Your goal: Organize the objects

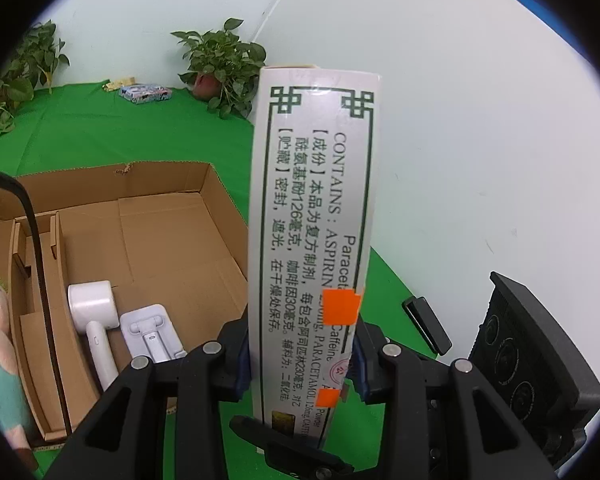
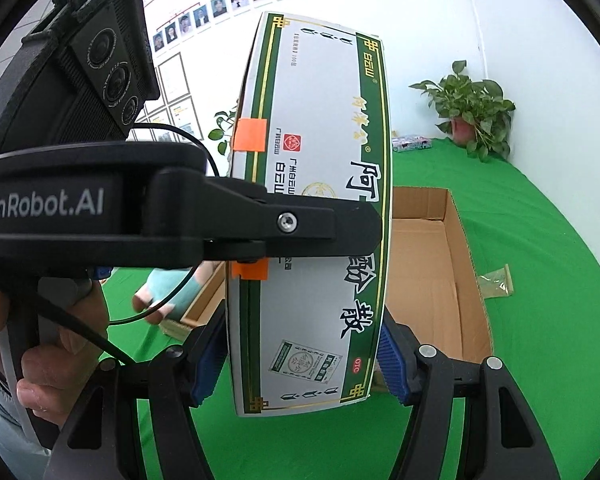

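Green cloth (image 1: 100,136) bears a cardboard box (image 1: 168,240) holding a white dryer (image 1: 94,312); both hand-held grippers (image 1: 300,364) (image 2: 300,364) clamp a medicine carton (image 1: 316,208).

The white-and-green medicine box (image 2: 312,216), patched with orange tape, stood upright above the green surface (image 2: 540,240), clamped between both pairs of fingers (image 2: 392,356). The open cardboard box (image 1: 160,240) lay at nine o'clock.

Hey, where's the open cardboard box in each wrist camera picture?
Left wrist: cardboard box fills the lower left, left of the medicine box.
Right wrist: cardboard box sits right of centre, behind the medicine box.
Shared landmark: the potted plant at the green cloth's far edge.
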`<action>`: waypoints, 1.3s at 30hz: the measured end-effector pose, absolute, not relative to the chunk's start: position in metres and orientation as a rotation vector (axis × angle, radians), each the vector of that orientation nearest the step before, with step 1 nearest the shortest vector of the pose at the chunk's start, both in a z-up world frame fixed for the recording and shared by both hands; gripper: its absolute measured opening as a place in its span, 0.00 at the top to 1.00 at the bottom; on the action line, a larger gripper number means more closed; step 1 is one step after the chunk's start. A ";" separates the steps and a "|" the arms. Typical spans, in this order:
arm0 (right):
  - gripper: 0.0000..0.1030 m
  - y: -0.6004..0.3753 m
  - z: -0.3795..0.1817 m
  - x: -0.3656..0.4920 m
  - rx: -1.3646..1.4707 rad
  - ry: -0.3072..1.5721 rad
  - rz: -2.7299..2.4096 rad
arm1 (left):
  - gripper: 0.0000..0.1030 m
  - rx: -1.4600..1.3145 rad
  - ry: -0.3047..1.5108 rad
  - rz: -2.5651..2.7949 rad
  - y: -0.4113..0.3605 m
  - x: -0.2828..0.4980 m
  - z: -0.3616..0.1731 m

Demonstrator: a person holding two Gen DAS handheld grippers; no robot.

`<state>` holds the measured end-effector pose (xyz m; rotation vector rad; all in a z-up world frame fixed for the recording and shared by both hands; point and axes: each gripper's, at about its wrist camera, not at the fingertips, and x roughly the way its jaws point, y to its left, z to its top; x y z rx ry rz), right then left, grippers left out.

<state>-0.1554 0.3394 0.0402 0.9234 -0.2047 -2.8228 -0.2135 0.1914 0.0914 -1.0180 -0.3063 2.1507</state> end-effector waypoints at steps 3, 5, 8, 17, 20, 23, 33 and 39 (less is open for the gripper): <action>0.39 0.353 0.048 -0.171 0.971 -0.218 -2.804 | 0.64 -1.055 -0.322 2.132 0.194 -0.228 0.089; 0.39 0.359 0.047 -0.181 1.006 -0.232 -2.791 | 0.64 -1.083 -0.328 2.124 0.196 -0.234 0.085; 0.39 0.368 0.041 -0.194 1.060 -0.269 -2.762 | 0.64 -1.133 -0.343 2.109 0.199 -0.249 0.075; 0.39 0.383 0.012 -0.220 1.210 -0.355 -2.668 | 0.64 -1.286 -0.407 2.049 0.206 -0.283 0.039; 0.39 0.394 0.000 -0.232 1.258 -0.374 -2.642 | 0.64 -1.309 -0.421 2.039 0.209 -0.290 0.030; 0.38 0.397 -0.008 -0.236 1.292 -0.376 -2.623 | 0.65 -1.332 -0.446 2.023 0.210 -0.294 0.019; 0.38 0.421 -0.027 -0.263 1.320 -0.462 -2.539 | 0.68 -1.378 -0.523 1.994 0.210 -0.315 -0.005; 0.39 0.423 -0.037 -0.275 1.363 -0.466 -2.533 | 0.67 -1.427 -0.539 1.967 0.211 -0.330 -0.025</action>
